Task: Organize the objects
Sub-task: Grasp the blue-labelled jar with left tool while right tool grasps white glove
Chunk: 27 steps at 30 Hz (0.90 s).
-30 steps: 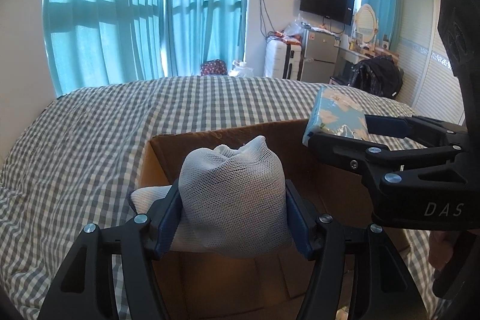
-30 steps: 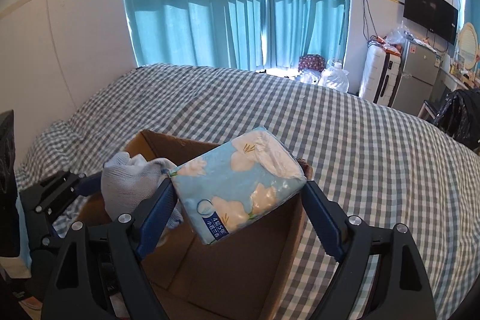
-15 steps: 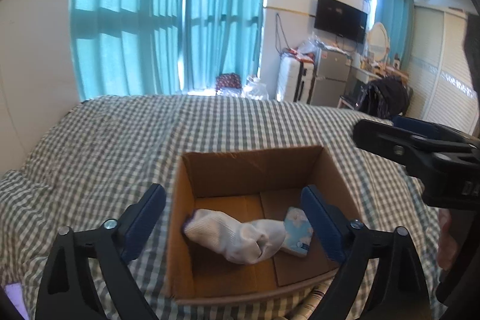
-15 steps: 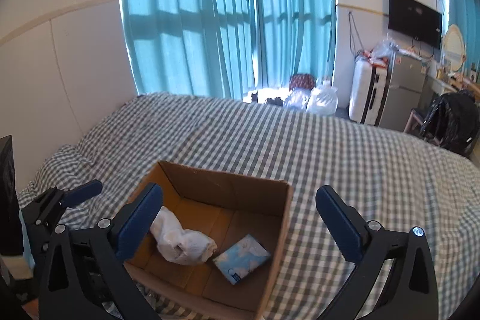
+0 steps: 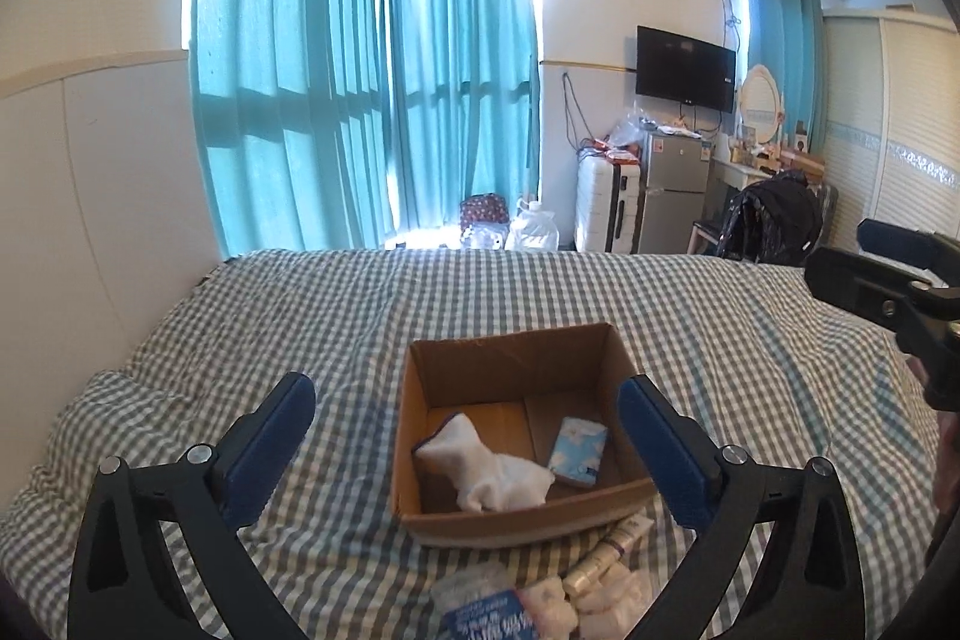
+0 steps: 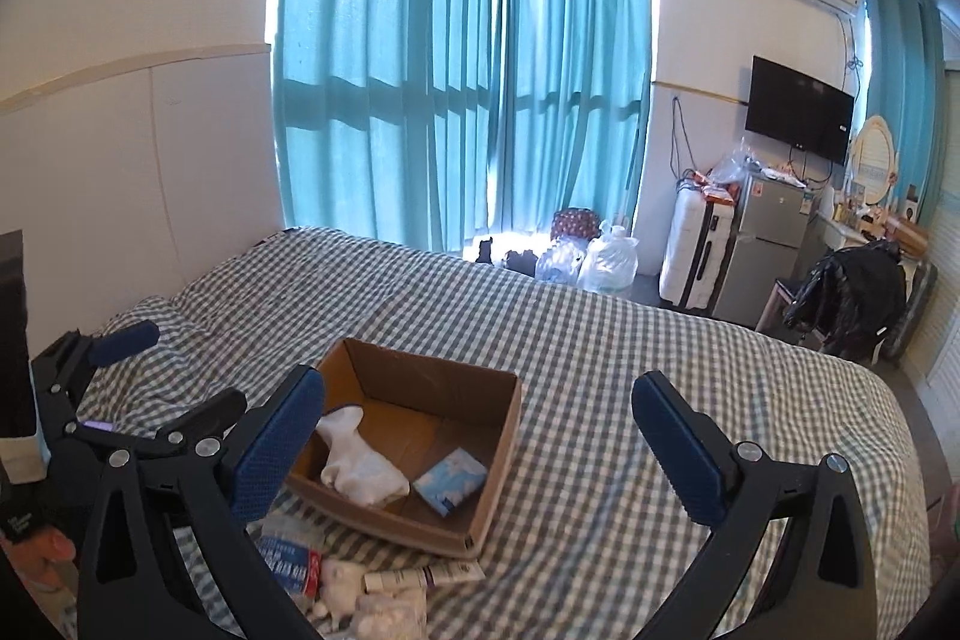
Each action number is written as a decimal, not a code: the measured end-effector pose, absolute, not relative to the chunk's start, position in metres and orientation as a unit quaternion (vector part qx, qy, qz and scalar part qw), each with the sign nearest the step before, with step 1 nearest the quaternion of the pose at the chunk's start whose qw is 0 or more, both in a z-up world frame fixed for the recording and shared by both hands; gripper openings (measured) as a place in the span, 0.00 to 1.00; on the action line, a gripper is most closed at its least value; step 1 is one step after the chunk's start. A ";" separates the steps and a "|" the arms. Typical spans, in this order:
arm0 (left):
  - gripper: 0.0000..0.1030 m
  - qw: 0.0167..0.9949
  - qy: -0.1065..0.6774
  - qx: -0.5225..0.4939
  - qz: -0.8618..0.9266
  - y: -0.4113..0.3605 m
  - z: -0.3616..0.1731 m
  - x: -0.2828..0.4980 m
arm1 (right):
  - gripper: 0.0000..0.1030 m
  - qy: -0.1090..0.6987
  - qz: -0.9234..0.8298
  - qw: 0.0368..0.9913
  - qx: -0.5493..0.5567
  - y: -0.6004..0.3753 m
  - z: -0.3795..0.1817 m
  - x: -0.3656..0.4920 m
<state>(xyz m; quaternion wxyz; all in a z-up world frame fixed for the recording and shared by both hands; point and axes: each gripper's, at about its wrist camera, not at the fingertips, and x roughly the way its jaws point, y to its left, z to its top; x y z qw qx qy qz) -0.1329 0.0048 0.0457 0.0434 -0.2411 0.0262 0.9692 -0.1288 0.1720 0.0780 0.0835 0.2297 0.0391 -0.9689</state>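
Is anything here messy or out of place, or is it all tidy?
Mostly tidy. The cardboard box sits upright on the bed with a crumpled white sock and a tissue pack inside. The odd part is a loose heap of items on the bedspread beside the box, not yet packed.

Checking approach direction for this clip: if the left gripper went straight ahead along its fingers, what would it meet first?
Most likely the cardboard box, which sits between the open left gripper fingers, with the white sock and tissue pack inside. Depth is unclear; it may pass above onto the checkered bed.
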 end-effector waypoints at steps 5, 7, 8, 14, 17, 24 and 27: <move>1.00 0.039 0.020 -0.270 0.962 0.000 0.032 -0.114 | 1.00 0.062 -0.965 0.091 0.237 0.166 0.074 -0.100; 1.00 0.036 0.015 -0.277 0.960 -0.001 0.024 -0.106 | 1.00 0.071 -0.964 0.099 0.237 0.162 0.068 -0.091; 1.00 0.028 0.015 -0.282 0.959 -0.003 0.017 -0.104 | 1.00 0.074 -0.963 0.101 0.238 0.160 0.065 -0.087; 1.00 -0.007 0.024 -0.309 0.951 -0.003 -0.019 -0.098 | 1.00 0.084 -0.954 0.115 0.264 0.151 0.027 -0.084; 1.00 -0.018 0.025 -0.323 0.946 -0.002 -0.042 -0.099 | 1.00 0.083 -0.946 0.119 0.290 0.150 0.000 -0.092; 1.00 -0.014 0.004 -0.380 0.925 0.004 -0.101 -0.119 | 1.00 0.081 -0.924 0.116 0.355 0.151 -0.071 -0.117; 1.00 -0.008 0.001 -0.399 0.917 0.008 -0.123 -0.126 | 1.00 0.080 -0.912 0.119 0.384 0.150 -0.102 -0.125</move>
